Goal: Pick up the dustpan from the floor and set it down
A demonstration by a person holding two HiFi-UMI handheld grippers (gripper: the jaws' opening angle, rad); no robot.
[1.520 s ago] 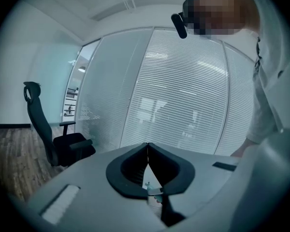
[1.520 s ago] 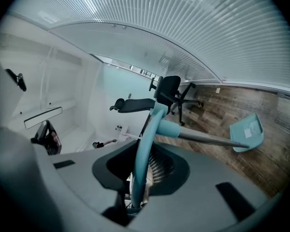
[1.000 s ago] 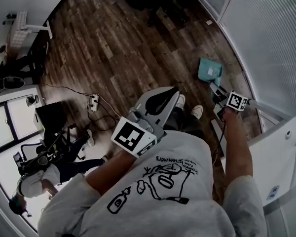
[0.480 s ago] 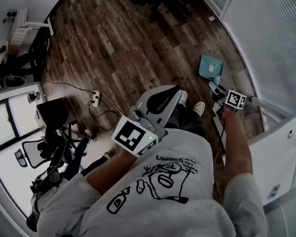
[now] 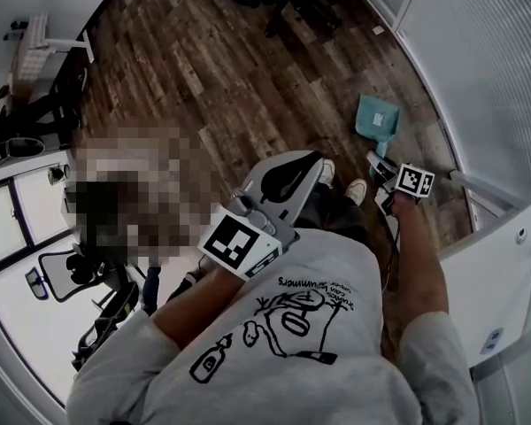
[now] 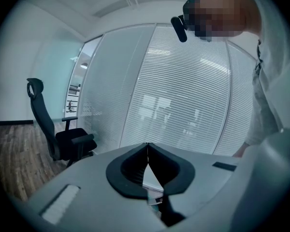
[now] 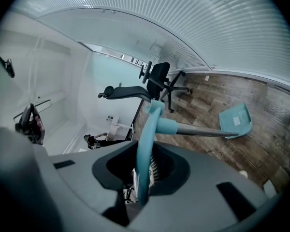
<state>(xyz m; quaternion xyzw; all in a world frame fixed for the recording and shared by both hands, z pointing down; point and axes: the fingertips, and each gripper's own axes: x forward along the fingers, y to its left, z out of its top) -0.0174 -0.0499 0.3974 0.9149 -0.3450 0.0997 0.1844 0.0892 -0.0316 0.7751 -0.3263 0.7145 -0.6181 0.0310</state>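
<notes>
We start with the dustpan (image 5: 376,118), the one container here. In the head view its teal pan sits low over the wooden floor (image 5: 212,69), close to the glass wall (image 5: 487,60) and just ahead of the right gripper (image 5: 380,168). We cannot tell whether the pan touches the boards. The right gripper view looks into the open pan (image 7: 236,121), and all we can make out in it is a pale label on the inner face.

That same view gives what the head view cannot. The right gripper (image 7: 142,166) has its jaws clamped on the dustpan's teal handle (image 7: 146,129), which stands up between them. A grey pole (image 7: 198,131) runs from the handle out to the pan. An office chair (image 7: 159,81) stands farther back on the floor.

The left gripper view shows the left gripper (image 6: 147,151) with its jaws closed together, tips meeting and holding nothing. It faces the slatted glass (bright and blank), with an office chair (image 6: 63,139) at the left.

Only the head view shows both tools at once: the left gripper (image 5: 308,165) is held near the person's chest, above a shoe (image 5: 326,177).
</notes>
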